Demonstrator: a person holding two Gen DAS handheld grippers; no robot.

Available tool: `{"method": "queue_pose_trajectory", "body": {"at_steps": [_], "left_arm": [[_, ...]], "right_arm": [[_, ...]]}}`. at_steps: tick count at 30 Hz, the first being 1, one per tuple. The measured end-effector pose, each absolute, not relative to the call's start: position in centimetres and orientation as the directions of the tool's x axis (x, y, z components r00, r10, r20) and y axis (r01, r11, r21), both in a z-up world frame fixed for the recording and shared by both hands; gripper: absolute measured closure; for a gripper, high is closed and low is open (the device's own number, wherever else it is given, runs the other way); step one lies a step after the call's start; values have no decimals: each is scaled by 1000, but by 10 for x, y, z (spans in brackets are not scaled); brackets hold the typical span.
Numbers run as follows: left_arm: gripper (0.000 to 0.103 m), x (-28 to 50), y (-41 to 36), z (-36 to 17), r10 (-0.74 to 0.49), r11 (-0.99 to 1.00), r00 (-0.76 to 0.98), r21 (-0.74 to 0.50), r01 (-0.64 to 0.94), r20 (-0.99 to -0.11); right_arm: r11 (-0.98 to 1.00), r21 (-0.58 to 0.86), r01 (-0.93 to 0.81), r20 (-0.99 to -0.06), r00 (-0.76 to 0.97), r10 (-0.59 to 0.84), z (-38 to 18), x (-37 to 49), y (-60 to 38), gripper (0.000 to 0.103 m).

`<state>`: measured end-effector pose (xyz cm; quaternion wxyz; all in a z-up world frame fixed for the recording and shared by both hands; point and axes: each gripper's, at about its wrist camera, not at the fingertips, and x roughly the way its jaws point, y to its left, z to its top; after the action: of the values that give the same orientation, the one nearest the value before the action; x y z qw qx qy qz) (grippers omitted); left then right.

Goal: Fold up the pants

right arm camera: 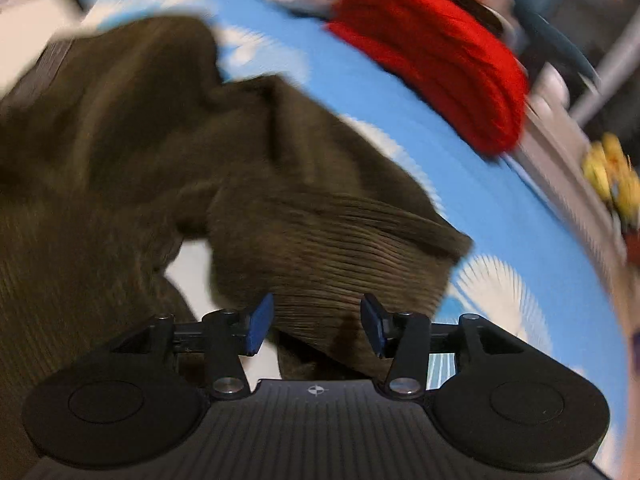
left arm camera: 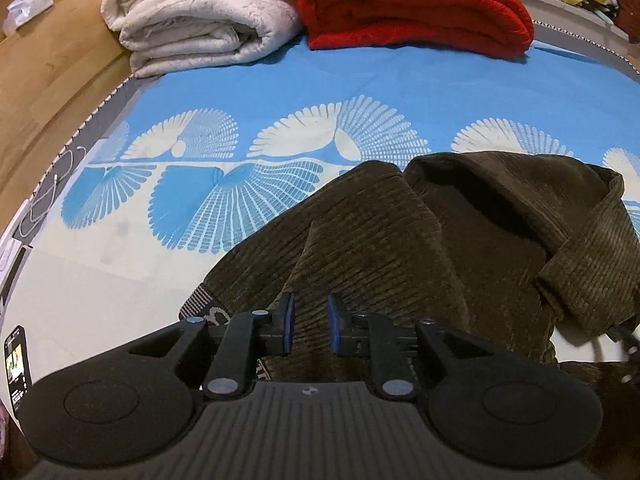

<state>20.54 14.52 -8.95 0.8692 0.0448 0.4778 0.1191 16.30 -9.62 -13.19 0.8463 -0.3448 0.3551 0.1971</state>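
At the bottom of the left wrist view, the left claw stands with its blue pads a narrow gap apart, pressing on nothing, above the dark brown corduroy pants that lie crumpled in the lower right of the frame. In the blurred right wrist view, the right claw is parted wider, a ribbed fold of the pants showing between the pads without being pinched. The pants rest on a bed sheet of blue with white fan patterns. At the left edge a phone lies near the frame's lower corner. Farther back, at the top, sit a folded white blanket and a folded red blanket, side by side.
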Motion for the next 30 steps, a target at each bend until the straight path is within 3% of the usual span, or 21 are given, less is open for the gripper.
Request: {"method": "queue_pose_trajectory", "body": {"at_steps": [6,9,11,16,21,24,30], "left_arm": [[84,208,150,-93,254,967,501,201,-158,-827],[84,211,154,-95,256,966,492,197,-168,-832],[84,212,154,-95,256,965,488,196,-172,-834],[84,213,149,-92,252,966,498,188,-175,-830],[84,213,130,-87,217,976,533,171,-135,-818],[84,212,105,-82,126,991,578,124,-44,-807],[84,211,46,-81,-3,994,606,62,86,-796]], "right_arm": [[556,-575,-601,-715,699,18,-162,166,-77,56],[589,-529,-611,-734,678,44,-159,167,-84,88],[648,-489,-584,-722,688,76,-146,173,-95,95],[911,-145,-387,-610,760,225,-72,186,-165,97],[956,243,-167,-418,871,258,-16,168,-271,97],[924,371,-96,-340,911,232,0,147,-315,97],[866,498,-50,-198,965,169,26,96,-376,98]]}}
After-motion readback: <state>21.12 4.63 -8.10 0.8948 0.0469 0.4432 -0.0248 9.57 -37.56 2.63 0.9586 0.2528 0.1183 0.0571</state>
